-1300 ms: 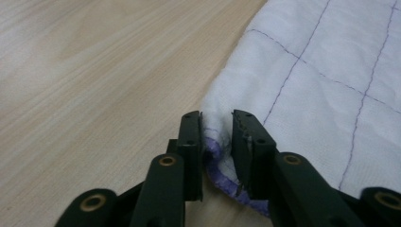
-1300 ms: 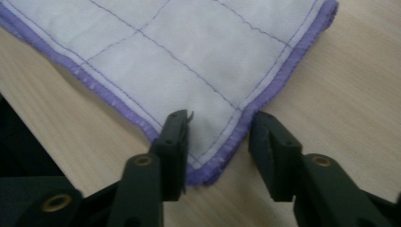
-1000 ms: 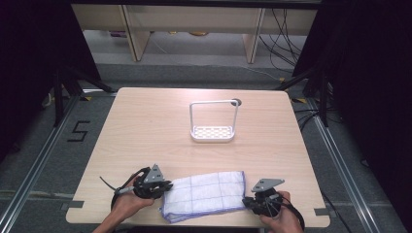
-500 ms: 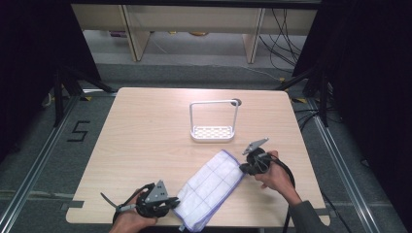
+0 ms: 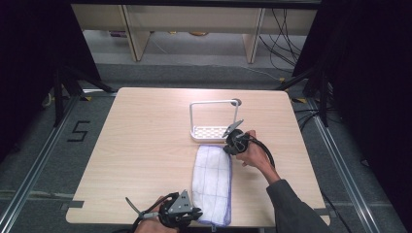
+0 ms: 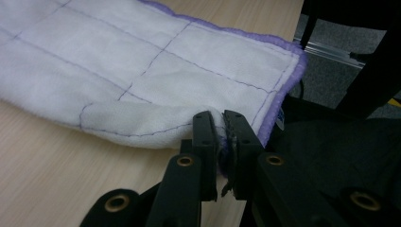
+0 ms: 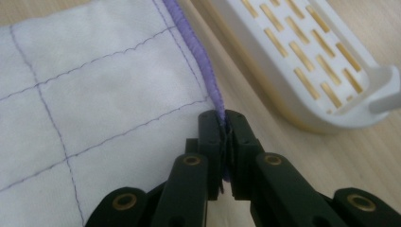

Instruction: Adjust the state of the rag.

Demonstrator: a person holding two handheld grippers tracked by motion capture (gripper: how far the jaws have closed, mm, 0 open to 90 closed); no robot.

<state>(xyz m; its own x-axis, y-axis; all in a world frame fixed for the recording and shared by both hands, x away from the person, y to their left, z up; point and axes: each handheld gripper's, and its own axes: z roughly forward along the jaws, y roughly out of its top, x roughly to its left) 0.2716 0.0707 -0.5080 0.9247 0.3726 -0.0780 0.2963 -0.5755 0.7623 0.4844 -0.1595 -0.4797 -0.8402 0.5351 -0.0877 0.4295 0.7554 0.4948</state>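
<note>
Cloth (image 5: 212, 182) white, folded, purple-edged, stitched in purple squares.

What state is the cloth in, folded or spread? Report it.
Folded. The cloth lies as a narrow strip on the table, and the left gripper view shows a doubled layer at its rolled edge; both grippers clamp it.

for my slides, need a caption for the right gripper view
Right gripper clamps the cloth's purple edge beside a white rack.

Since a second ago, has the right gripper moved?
Yes. The right gripper went from the table's near edge up to the white rack, carrying the cloth.
</note>
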